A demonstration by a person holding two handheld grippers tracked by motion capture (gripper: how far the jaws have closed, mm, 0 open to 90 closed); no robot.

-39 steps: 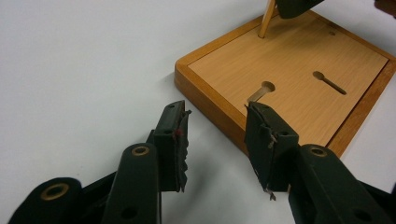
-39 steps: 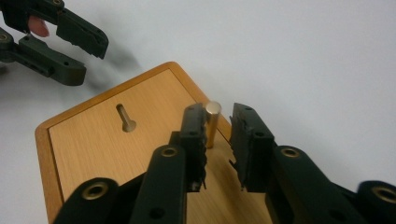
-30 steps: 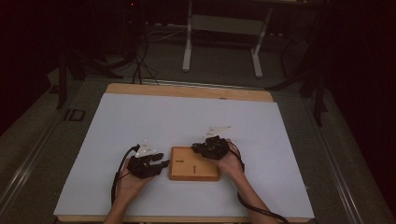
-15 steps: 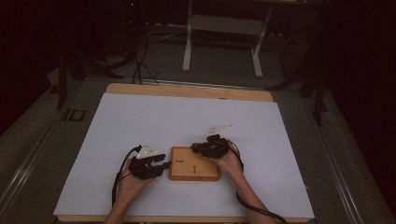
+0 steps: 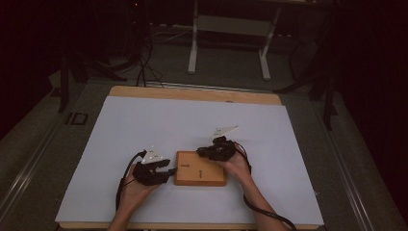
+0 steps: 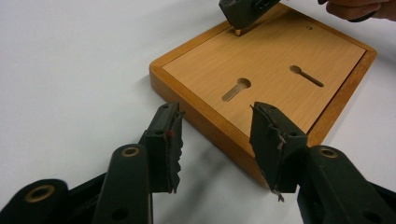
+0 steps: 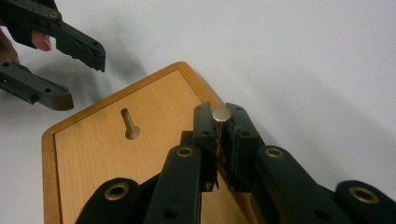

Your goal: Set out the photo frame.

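A flat wooden board (image 5: 199, 168) with two keyhole slots (image 6: 236, 89) lies on the white table cover. My left gripper (image 5: 169, 172) sits at the board's left edge, and its jaws stand open on either side of the near corner (image 6: 215, 112). My right gripper (image 5: 202, 153) is over the board's far left corner, shut on a short brass pin (image 7: 221, 114) held upright. The pin's lower tip (image 6: 238, 31) touches the board near its far edge. One slot (image 7: 129, 125) shows to the left of the pin.
The white cover (image 5: 144, 125) spreads wide around the board on a wooden table (image 5: 192, 94). A cable (image 5: 122, 180) trails from the left gripper, and another (image 5: 269, 216) runs off the table's front at the right. Dark floor and a white stand (image 5: 228, 29) lie beyond.
The left gripper has edged slightly right, toward the board. The right gripper stays over the far left corner with the pin.
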